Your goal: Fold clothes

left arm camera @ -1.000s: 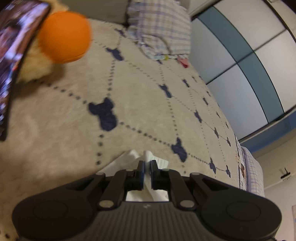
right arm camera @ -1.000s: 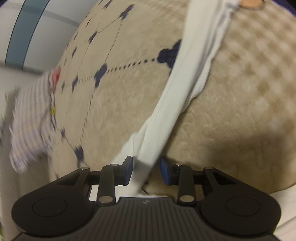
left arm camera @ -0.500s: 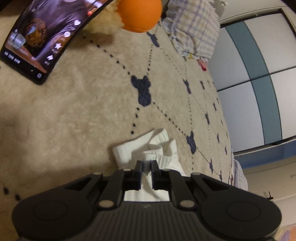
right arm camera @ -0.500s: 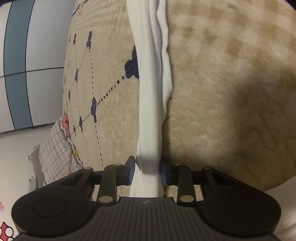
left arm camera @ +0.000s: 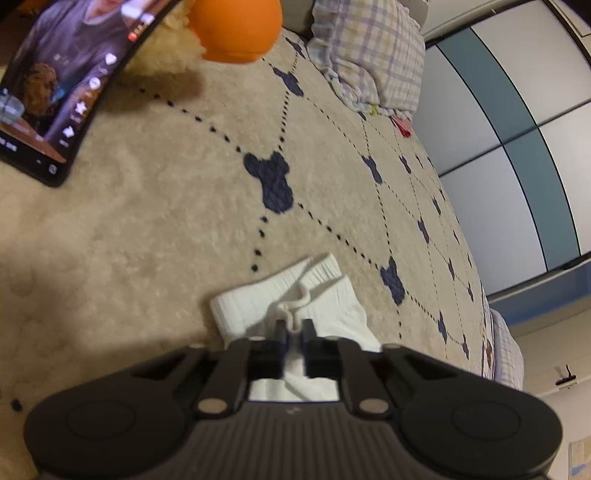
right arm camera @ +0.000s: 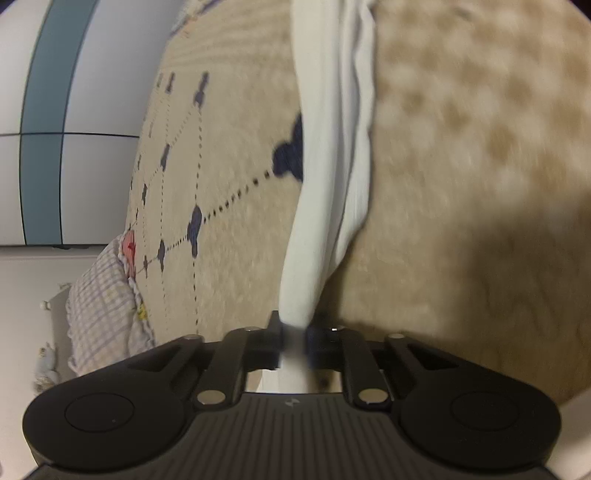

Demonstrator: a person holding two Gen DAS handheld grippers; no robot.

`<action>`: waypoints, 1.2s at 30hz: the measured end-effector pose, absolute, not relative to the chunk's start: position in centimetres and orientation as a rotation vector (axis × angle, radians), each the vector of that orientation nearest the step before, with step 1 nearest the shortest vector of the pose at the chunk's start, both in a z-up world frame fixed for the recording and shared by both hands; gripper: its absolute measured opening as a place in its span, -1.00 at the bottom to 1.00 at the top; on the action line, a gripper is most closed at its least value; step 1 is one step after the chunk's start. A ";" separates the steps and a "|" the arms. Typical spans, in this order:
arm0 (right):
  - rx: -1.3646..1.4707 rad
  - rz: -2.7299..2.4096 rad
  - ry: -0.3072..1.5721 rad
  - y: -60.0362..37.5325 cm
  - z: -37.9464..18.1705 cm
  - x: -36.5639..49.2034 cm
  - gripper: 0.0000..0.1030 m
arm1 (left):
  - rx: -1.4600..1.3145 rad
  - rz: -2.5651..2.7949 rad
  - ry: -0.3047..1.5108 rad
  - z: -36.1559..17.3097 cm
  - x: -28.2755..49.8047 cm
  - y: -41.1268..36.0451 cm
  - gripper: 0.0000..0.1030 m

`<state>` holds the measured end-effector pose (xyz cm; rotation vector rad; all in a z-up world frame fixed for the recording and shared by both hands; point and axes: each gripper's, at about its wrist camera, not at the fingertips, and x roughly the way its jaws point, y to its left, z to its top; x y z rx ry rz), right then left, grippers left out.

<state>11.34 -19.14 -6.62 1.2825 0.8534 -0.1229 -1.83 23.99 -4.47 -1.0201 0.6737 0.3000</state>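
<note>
Both grippers had hold of the white garment (left arm camera: 295, 299) over the beige blanket (left arm camera: 147, 240): my left gripper (left arm camera: 294, 328) was clamped on a ribbed fold, right gripper (right arm camera: 294, 328) was closing w/ bunched cloth pinched between its jaws.

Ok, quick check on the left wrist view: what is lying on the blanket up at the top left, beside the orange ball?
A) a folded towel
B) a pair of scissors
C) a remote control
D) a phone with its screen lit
D: a dark phone with a lit screen lies on the beige blanket, left of the orange ball.
</note>
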 end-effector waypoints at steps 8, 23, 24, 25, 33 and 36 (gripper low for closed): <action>0.991 -0.068 0.672 -17.7 -0.8 8.6 -0.82 | -1.076 0.287 0.639 -3.3 -2.0 24.9 -0.89; 0.729 -0.100 0.697 -15.9 1.9 3.3 -0.81 | -1.104 0.225 0.657 -2.1 -4.0 27.0 -0.90; 0.723 -0.109 0.709 -15.8 1.6 2.9 -0.80 | -1.090 0.217 0.674 -2.3 -4.0 27.0 -0.90; 0.713 -0.117 0.721 -15.8 1.3 2.4 -0.80 | -1.075 0.211 0.689 -2.5 -4.0 26.9 -0.90; 0.629 -0.124 0.799 -14.9 -0.7 -0.3 -0.78 | -0.977 0.216 0.689 -2.9 -4.7 27.4 -0.90; 0.602 -0.109 0.823 -14.4 -1.2 -1.1 -0.68 | -0.931 0.230 0.693 -2.4 -4.9 27.5 -0.89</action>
